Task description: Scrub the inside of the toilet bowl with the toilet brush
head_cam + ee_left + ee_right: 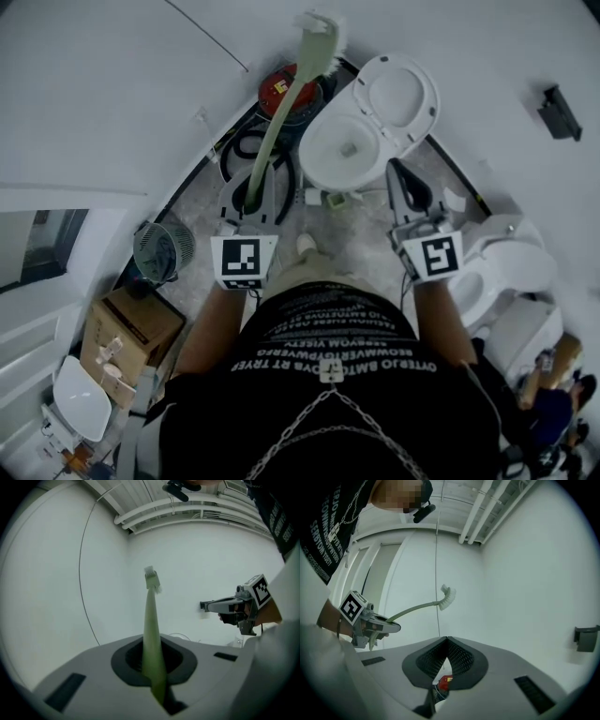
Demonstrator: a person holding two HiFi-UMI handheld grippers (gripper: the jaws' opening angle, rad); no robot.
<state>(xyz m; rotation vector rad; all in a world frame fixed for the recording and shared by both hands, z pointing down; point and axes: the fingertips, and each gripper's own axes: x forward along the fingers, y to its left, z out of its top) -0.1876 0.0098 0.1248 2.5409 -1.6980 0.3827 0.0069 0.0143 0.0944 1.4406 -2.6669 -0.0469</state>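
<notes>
While the left gripper [251,195] clamps the probably light, bendy toilet brush [284,108] by its handle end, the right gripper [399,174] is closed, empty.

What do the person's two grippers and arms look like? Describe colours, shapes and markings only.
The left gripper and right gripper are grey, wedge-shaped shells with a dark lining inside the jaws, ribbed on the right one. Each carries a white cube printed with black square markers. The person wears a black short-sleeved shirt with white lettering and a metal chain; the forearms are uncovered.
</notes>
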